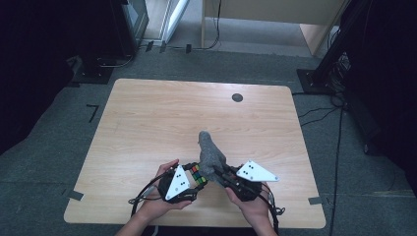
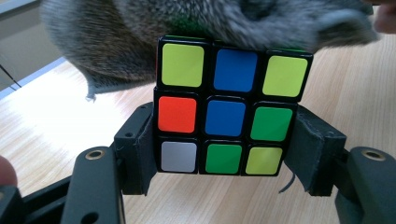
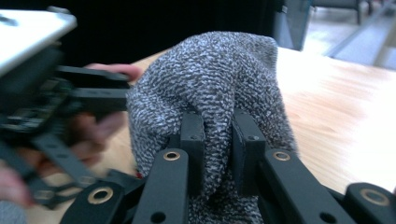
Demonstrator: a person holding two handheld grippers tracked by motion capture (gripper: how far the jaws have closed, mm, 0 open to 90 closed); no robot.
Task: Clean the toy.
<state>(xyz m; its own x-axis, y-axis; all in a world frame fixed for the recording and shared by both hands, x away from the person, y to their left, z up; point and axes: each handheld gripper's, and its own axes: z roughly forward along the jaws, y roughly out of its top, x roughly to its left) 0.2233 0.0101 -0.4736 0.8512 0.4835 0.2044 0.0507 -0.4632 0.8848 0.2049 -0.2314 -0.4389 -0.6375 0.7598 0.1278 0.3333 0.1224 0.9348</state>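
The left tongs are clamped on a scrambled puzzle cube with black edges and coloured square stickers, one black pad pressed against each side of its lower half. The face turned towards the left gripper view reads yellow-green, blue, yellow-green along the top, orange, blue, green in the middle, and white, green, yellow-green at the bottom. In the high view the left tongs sit just beside the near edge of the worktop, with the cube at their tip and a hand wrapped round the gripper body behind.

The right tongs are squeezed together on a fold of speckled grey knitted cloth, the fabric pinched between the two black pads and bulging up above them. From above, the right tongs point in towards the left pair, and the cloth rises from them in a crumpled peak, leaning over the cube and touching its top. In the left gripper view the cloth drapes across the cube's upper edge.

Both sit over the pale wood-grain worktop, whose far half is bare apart from a small dark round disc near the back edge.
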